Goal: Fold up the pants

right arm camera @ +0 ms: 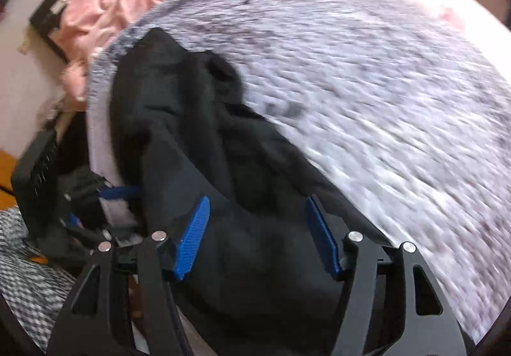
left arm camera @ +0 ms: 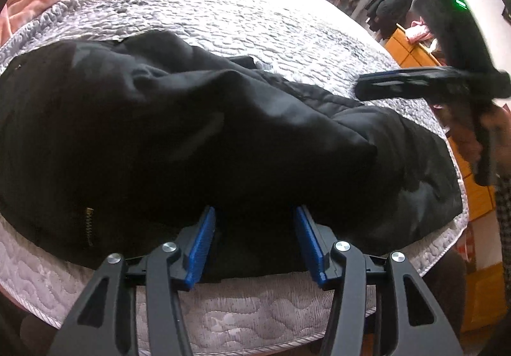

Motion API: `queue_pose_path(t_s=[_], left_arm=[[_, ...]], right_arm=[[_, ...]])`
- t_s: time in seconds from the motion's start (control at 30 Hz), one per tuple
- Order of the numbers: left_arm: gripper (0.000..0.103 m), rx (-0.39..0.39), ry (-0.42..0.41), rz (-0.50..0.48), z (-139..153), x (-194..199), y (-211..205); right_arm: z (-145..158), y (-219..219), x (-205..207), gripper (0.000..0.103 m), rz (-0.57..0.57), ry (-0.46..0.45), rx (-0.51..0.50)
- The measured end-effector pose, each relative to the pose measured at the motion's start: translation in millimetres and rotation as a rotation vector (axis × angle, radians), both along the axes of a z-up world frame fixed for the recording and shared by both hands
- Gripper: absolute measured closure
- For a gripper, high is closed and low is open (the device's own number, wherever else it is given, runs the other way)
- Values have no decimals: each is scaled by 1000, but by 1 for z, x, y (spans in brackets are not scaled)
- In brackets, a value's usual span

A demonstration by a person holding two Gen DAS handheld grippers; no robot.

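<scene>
Spread wide at the bed's [left arm camera: 223,317] near edge, the left gripper [left arm camera: 254,244] frames the black pants [left arm camera: 191,132], bunched along that edge. Soft, limp cloth; pinch a hem. Rightward, the right gripper [right arm camera: 257,236] hovers, gaping too.

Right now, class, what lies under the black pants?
The black pants lie bunched on a grey textured blanket, which shows all around them, over a quilted mattress. Whatever sits directly beneath the cloth is covered.
</scene>
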State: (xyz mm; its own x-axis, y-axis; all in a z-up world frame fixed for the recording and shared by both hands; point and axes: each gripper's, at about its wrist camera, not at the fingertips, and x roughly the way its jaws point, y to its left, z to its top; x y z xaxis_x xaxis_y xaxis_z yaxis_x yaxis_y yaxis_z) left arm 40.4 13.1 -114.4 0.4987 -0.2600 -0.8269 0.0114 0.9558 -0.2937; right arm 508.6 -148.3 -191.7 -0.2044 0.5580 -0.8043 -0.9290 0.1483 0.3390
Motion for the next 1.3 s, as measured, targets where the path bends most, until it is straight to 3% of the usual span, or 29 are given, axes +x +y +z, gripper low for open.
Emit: queue_pose_path(t_s=[0.13,0.23,0.37,0.47,0.63,0.73,0.83,0.9,1.0,1.1,1.2,1.3], left_arm=[[50,-24,5,2,-4,2,4],[50,-27,8,-4,-6,4,5],[49,-18,8,-16,-10,5,5],[49,-30,9,-16,-10,5,7],[49,-51,22,2,-14,8,11],[49,-16,11,-7,-15,10,8],[44,4,10,-22,-16,10,2],[44,6,19,-23,-13,10,1],[44,2,32,-6,-2,9,6],[40,17,-22,12,17,8,12],[33,68,-55,58,21,20,21],[33,71,15,84,-4,39,29]], right_arm=[[-19,48,-21,49,57,55,-24],[-31,58,-27,63,73,110,-23],[-39,65,-26,90,68,164,-23],[-34,63,-24,97,60,158,8],[-11,69,-9,97,-52,67,80],[-18,84,-12,94,-65,-5,47],[-29,86,-14,83,-76,-26,22],[-23,69,-7,71,-107,15,69],[-12,26,8,70,-202,5,113],[-9,-21,18,70,-282,1,127],[-23,-52,17,70,-334,-18,90],[-57,-62,24,76,-428,-33,-2]])
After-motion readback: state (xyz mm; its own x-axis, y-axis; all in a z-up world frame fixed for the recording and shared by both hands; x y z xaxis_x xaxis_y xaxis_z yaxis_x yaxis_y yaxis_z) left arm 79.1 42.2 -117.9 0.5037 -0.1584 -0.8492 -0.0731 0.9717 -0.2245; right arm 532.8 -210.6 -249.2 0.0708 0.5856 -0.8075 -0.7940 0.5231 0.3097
